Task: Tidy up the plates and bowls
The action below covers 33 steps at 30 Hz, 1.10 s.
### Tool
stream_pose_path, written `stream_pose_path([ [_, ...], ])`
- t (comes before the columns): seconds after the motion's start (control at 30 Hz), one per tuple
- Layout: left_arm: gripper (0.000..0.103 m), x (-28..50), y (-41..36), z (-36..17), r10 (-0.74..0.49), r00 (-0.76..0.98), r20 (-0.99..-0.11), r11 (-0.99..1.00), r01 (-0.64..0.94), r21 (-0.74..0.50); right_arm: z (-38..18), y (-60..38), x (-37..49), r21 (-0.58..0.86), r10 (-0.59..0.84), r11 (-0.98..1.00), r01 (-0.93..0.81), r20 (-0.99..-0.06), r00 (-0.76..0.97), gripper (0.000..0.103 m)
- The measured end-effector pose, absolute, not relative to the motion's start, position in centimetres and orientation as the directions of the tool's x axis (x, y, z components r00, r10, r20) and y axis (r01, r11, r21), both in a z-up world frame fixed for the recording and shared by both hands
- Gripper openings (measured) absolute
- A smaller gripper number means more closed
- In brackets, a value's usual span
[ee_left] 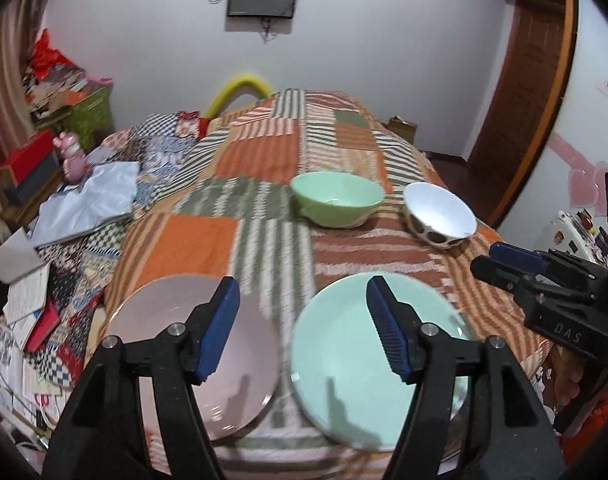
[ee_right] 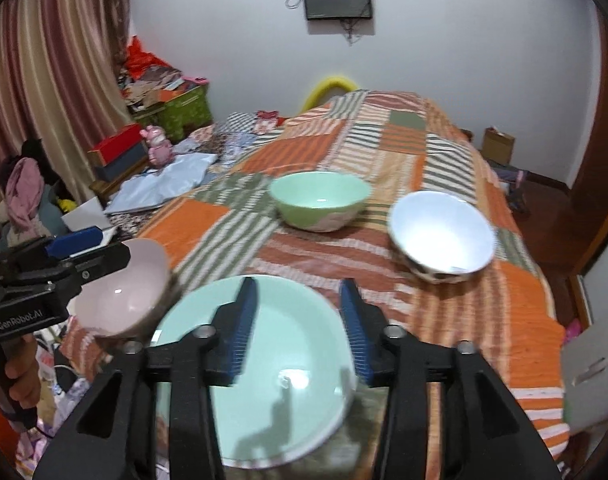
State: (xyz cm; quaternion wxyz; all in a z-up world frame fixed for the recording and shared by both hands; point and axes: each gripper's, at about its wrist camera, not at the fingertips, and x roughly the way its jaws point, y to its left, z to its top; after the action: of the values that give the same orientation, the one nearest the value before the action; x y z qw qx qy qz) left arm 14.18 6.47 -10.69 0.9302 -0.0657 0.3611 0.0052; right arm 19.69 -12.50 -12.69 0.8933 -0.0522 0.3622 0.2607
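Four dishes sit on a patchwork quilt [ee_left: 264, 152]. A pink plate [ee_left: 156, 300] lies near left and a mint plate [ee_left: 343, 360] near right. Behind them stand a green bowl [ee_left: 337, 198] and a white bowl with dark spots [ee_left: 439, 214]. My left gripper [ee_left: 302, 280] hangs open above the gap between the two plates, holding nothing. My right gripper [ee_right: 298, 282] is open above the mint plate [ee_right: 296, 360], with its pads off the plate. The right wrist view also shows the pink plate [ee_right: 124, 292], green bowl [ee_right: 319, 200] and white bowl [ee_right: 441, 232].
Books, papers and a pale blue bag [ee_left: 92, 196] crowd the bed's left side, with a red box [ee_left: 28, 160] and a pink toy [ee_left: 70, 156] beyond. A wooden door [ee_left: 523, 100] stands at right. A hand [ee_right: 22, 376] holds the left gripper's handle.
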Motion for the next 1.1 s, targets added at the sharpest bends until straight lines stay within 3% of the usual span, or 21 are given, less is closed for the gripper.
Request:
stream_pose_path([
  [0.03,0.069,14.6,5.9,-10.6,-0.043,0.738,-0.673,0.992,-0.050,-0.118,-12.6,-13.2,19.9,0.098,0.424,0.865,-0.493,-0.669,0.611,0.060],
  [0.13,0.082,16.2,4.1,-10.3,-0.062,0.740,-0.670,0.993,-0.025,-0.118,-12.1,-15.2,20.5,0.100,0.411,0.880,-0.465,-0.651,0.638,0.065],
  [0.27,0.086,18.4,1.8,-10.2,-0.078,0.740,-0.668,0.994,0.009,-0.106,-11.9,-17.6,21.9,0.103,0.384,0.900,-0.424,-0.647,0.658,0.075],
  [0.7,0.086,26.7,-3.8,-11.9,-0.132,0.706,-0.696,0.991,0.112,-0.075,-14.9,-23.5,29.4,0.169,0.317,0.944,-0.282,-0.697,0.643,0.076],
  [0.77,0.086,28.0,-4.3,-12.5,-0.139,0.699,-0.702,0.990,0.122,-0.075,-15.7,-24.0,30.6,0.164,0.299,0.951,-0.262,-0.709,0.638,0.073],
  [0.97,0.085,31.7,-5.3,-14.5,-0.152,0.675,-0.722,0.987,0.135,-0.082,-17.7,-24.6,33.5,0.152,0.282,0.954,-0.258,-0.748,0.601,0.051],
  [1.1,0.073,33.6,-5.7,-15.9,-0.163,0.653,-0.740,0.985,0.145,-0.089,-19.2,-25.0,35.4,0.187,0.302,0.948,-0.257,-0.782,0.546,0.034],
])
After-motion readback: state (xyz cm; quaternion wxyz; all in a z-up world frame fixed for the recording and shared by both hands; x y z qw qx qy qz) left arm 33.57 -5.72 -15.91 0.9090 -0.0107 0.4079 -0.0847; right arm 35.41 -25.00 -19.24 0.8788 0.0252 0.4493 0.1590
